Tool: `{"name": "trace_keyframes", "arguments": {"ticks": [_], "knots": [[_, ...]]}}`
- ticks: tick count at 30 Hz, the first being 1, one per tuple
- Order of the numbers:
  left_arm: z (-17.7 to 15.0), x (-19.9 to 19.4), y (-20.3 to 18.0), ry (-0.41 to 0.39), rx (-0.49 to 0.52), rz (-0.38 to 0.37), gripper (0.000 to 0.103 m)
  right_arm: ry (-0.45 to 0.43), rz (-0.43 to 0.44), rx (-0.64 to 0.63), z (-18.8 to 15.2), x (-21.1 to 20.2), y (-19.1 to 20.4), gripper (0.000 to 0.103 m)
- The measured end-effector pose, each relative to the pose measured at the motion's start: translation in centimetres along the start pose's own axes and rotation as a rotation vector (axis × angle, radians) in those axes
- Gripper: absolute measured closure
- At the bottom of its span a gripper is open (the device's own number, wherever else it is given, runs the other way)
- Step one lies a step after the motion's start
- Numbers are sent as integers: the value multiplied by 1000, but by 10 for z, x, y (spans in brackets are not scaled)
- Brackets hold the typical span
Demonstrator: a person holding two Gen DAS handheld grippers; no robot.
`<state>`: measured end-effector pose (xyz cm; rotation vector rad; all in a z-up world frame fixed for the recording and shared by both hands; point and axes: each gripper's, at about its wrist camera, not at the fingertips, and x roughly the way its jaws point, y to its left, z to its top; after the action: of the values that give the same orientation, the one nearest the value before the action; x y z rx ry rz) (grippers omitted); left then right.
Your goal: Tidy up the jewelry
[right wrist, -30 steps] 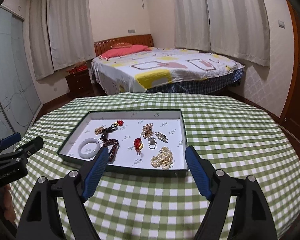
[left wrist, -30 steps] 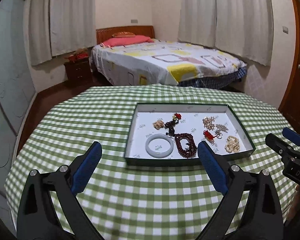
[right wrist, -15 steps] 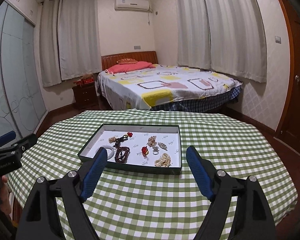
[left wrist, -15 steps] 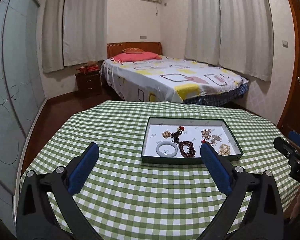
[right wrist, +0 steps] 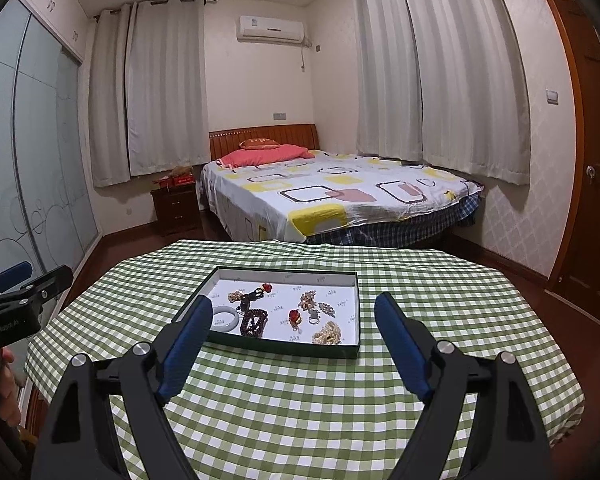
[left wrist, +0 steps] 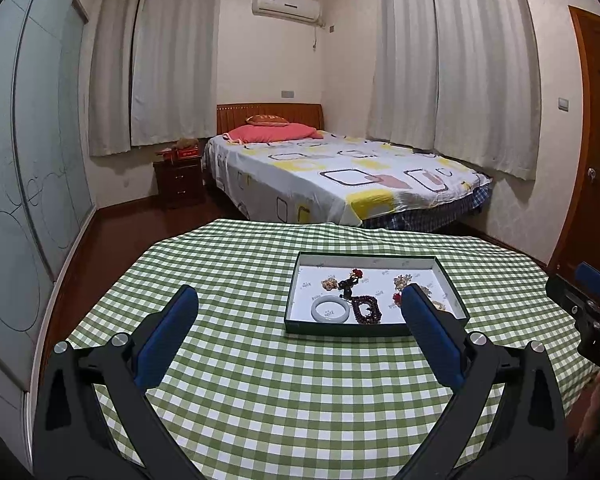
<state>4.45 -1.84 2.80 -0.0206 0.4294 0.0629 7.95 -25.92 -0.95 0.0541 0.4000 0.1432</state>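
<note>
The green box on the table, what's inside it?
The box holds a pale bangle, dark beads, a red charm, pearls and small gold pieces. The right gripper's finger hides one corner.

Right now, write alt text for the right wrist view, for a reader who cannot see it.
A shallow green tray of jewelry sits on a green checked tablecloth, framed by the open, empty right gripper. Inside lie a pale bangle, dark beads and pearls. A bed stands behind.
</note>
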Motion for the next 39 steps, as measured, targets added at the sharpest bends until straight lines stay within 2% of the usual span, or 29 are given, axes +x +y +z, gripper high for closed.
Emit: {"name": "trace_keyframes", "arguments": {"ticks": [39], "knots": [[1,-6,3,-6,-5,2,4,-6,1,-2,-1,-6,2,22]]}}
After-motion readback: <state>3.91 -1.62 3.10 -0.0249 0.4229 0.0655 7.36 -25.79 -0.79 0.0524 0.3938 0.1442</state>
